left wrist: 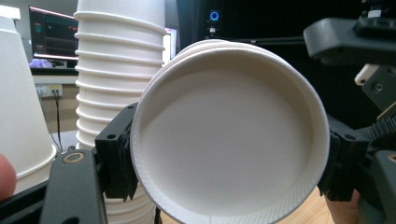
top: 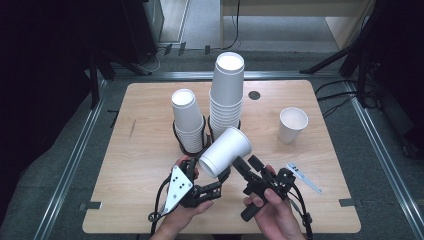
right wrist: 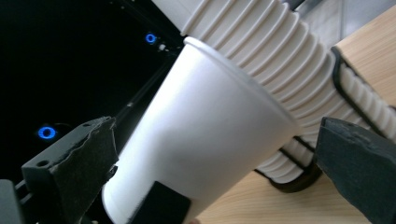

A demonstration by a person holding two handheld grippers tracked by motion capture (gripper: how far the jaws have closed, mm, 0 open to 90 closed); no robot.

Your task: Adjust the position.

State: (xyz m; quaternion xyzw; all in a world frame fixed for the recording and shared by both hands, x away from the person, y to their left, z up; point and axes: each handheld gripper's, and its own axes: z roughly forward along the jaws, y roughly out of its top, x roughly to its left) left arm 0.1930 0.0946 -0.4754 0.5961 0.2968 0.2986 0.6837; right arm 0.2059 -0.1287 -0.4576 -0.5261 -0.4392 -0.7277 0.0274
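Note:
A white paper cup [top: 226, 151] lies tilted in the air over the table's front middle. My left gripper [top: 212, 171] is shut on it near its base, and its black pads [left wrist: 116, 154] press on both sides of the round bottom [left wrist: 229, 140]. My right gripper [top: 248, 163] is just right of the cup and open. In the right gripper view the cup [right wrist: 201, 140] lies between the wide jaws, and the right pad [right wrist: 359, 163] stands clear of it. Two upside-down stacks stand behind, a short stack [top: 187, 120] and a tall stack [top: 226, 92].
A single upright cup [top: 292, 124] stands at the right of the wooden table [top: 145, 150]. Black rings [top: 181, 145] hold the stacks' bases. A small white strip [top: 304, 177] lies near the front right. A dark round hole [top: 254, 95] is at the back.

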